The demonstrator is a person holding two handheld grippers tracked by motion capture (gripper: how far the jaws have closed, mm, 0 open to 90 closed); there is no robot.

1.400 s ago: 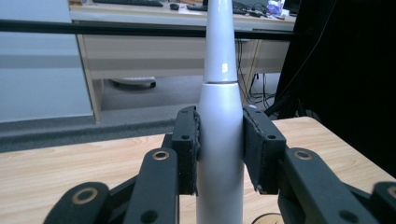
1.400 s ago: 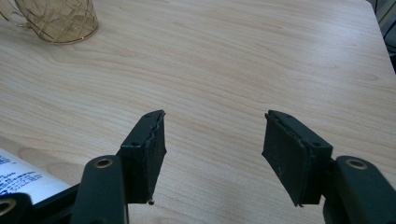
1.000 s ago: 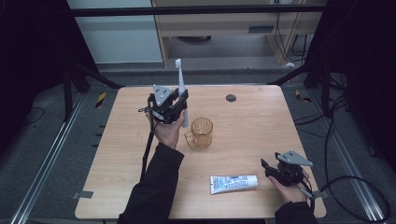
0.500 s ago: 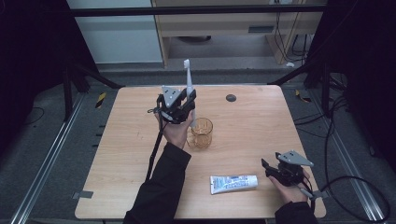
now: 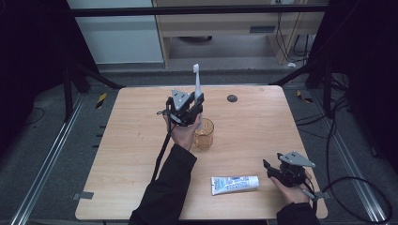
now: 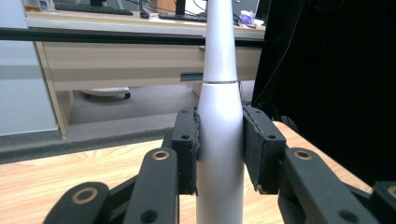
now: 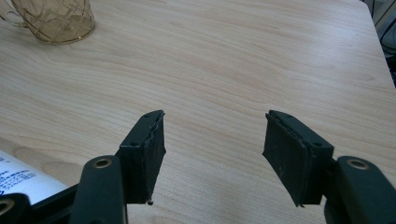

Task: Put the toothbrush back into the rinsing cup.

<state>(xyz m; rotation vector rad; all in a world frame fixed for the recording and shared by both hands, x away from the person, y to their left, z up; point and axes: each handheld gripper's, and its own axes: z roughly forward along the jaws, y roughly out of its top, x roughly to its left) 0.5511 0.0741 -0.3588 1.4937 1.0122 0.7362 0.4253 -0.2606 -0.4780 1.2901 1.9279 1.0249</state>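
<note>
Toothbrush (image 5: 196, 89) stands upright above the table (image 5: 126, 140), its white handle clamped between the jaws of the left gripper (image 5: 187, 110), bristle end pointing up. In the left gripper view both pads press the handle's sides (image 6: 220, 140). Just right of that hand sits an amber glass mug (image 5: 204, 133), under the brush's lower end. Further right, near the front edge, a toothpaste tube (image 5: 234, 183) lies flat. Beside it the right gripper (image 5: 278, 171) rests low at the table, jaws spread apart and holding nothing (image 7: 210, 140).
</note>
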